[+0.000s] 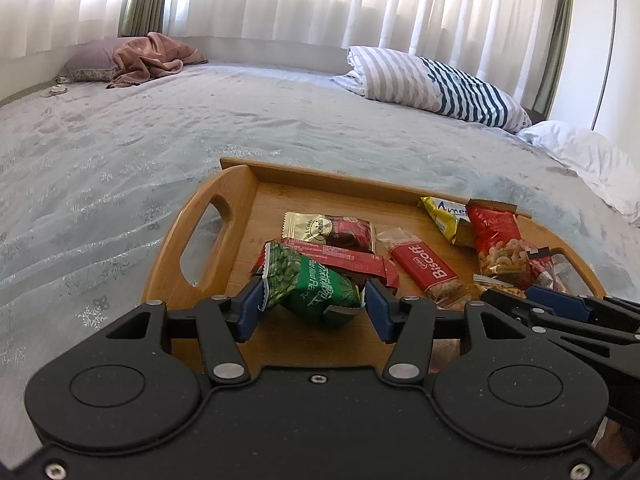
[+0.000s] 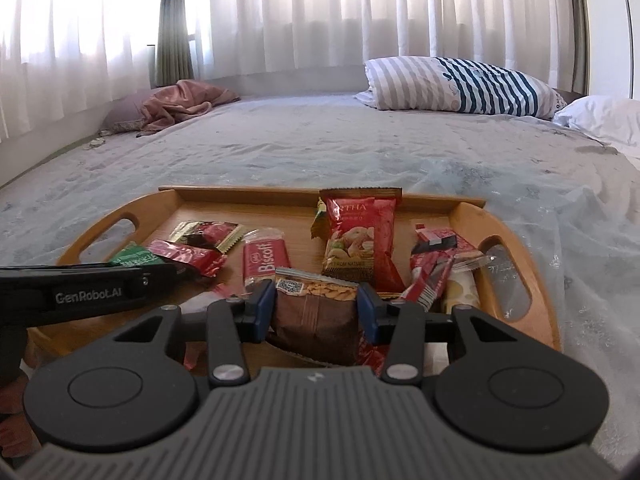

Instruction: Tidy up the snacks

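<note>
Sunlit white curtains (image 2: 320, 20) hang behind a wide bed (image 1: 200, 128) with a pale grey spread, and a wooden tray (image 1: 240, 184) with cut-out handles sits on it.

At the tray's near edge the left gripper (image 1: 314, 306) pinches a green packet (image 1: 312, 288) between its blue pads, the packet crumpled, tilted and printed with green peas and white lettering. Beside it the right gripper (image 2: 316, 308) clamps a brown packet (image 2: 316, 316) with a clear window of peanuts and a white code label at its top; the pads press on both of its sides.

Loose on the tray floor lie a long red wrapper (image 1: 340, 260) just behind the green packet, a gold and dark red sachet (image 1: 332, 228) farther back, one red Biscoff bar (image 1: 424, 270) in the middle, a red nut bag (image 2: 362, 236) leaning towards the far wall, and a yellow packet (image 1: 448, 218) tucked behind that bag. Near the right handle is a cluster of red and white stick packs (image 2: 434, 264); I cannot count them for sure.

Farther off, two pillows rest by the curtains: one striped pillow (image 2: 460, 84) and one white pillow (image 2: 600, 116). One pink blanket (image 1: 152, 56) is bunched in the far left corner.
</note>
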`<action>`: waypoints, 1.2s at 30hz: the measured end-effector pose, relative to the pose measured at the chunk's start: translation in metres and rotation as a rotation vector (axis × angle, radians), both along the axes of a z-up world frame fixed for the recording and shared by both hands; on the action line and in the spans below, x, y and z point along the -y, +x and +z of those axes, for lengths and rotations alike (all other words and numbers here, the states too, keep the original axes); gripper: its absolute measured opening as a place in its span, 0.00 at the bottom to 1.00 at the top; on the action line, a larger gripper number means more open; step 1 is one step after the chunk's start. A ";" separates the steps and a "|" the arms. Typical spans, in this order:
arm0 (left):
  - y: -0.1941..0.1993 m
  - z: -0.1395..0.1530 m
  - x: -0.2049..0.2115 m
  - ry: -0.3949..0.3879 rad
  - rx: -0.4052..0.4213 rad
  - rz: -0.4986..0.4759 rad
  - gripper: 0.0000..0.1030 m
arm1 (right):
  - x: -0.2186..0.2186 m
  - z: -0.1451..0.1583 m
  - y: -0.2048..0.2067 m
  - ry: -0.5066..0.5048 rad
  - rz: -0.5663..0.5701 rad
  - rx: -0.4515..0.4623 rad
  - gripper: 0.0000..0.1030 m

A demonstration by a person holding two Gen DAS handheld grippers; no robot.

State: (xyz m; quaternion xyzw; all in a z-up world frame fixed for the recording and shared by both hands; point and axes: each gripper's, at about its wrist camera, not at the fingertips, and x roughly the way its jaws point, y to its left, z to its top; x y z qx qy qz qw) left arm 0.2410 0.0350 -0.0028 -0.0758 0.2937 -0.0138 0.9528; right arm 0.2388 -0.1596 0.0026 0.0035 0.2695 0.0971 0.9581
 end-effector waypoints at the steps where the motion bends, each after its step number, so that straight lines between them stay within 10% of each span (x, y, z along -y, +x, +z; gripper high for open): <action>1: 0.000 0.000 0.000 0.001 0.000 0.000 0.50 | 0.000 0.000 -0.001 0.000 0.002 0.000 0.47; 12: -0.001 0.000 0.004 0.029 -0.006 -0.004 0.54 | 0.004 -0.001 -0.004 0.041 0.025 -0.008 0.55; 18: -0.009 0.004 0.005 0.047 0.000 -0.009 0.75 | 0.010 0.003 -0.013 0.072 0.029 0.005 0.65; 36: -0.101 0.013 0.012 0.127 -0.014 -0.022 0.94 | 0.024 0.003 -0.097 -0.006 -0.031 -0.002 0.84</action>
